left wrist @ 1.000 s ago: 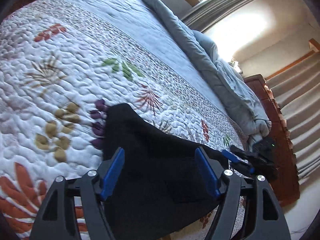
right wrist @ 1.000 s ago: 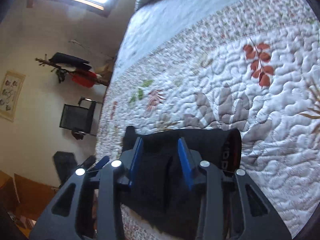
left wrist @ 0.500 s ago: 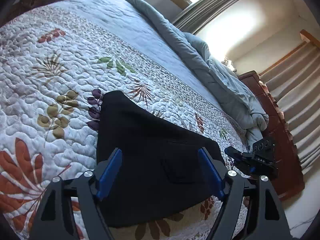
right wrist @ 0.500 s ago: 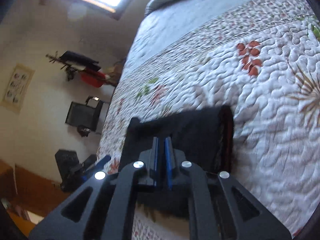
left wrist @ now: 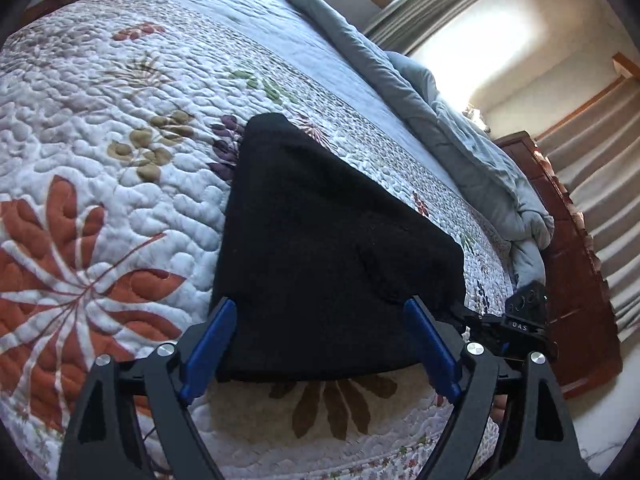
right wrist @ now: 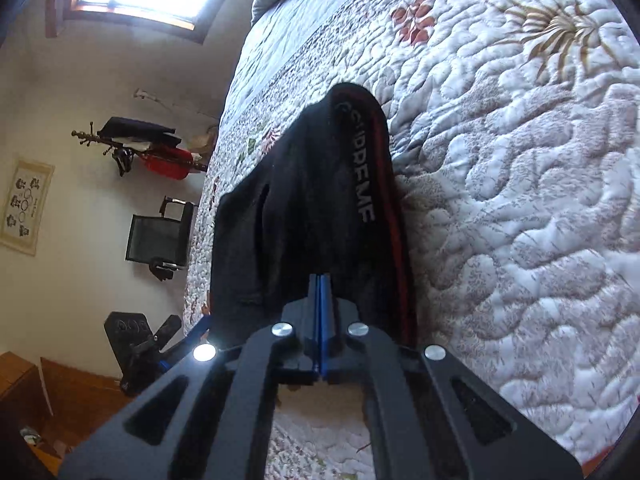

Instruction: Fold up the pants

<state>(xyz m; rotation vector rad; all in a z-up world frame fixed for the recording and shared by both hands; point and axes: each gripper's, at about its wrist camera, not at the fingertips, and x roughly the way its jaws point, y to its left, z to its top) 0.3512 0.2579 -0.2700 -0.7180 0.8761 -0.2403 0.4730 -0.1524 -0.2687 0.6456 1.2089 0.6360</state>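
Note:
Folded black pants (left wrist: 328, 232) lie flat on the floral quilt (left wrist: 100, 160) near the bed's front edge. My left gripper (left wrist: 320, 304) hovers at their near edge with its jaws opening wide. The blue pads (left wrist: 208, 344) stand apart to either side of the cloth and do not press on it. In the right wrist view the pants (right wrist: 296, 200) show a waistband with white lettering (right wrist: 360, 176) along their right side. My right gripper (right wrist: 320, 278) is shut, pads together, with its tips over the near end of the pants. I see no cloth between the pads.
A grey duvet (left wrist: 460, 140) is bunched along the far side of the bed, with a wooden dresser (left wrist: 572, 260) beyond it. The right gripper (left wrist: 524, 320) shows at the pants' right corner. A black chair (right wrist: 160, 240) and a coat rack (right wrist: 140, 148) stand by the wall.
My left gripper drew back towards the bed's front edge and its jaws widened, showing more of the pants. My right gripper's jaws closed completely and it moved in nearer to the pants.

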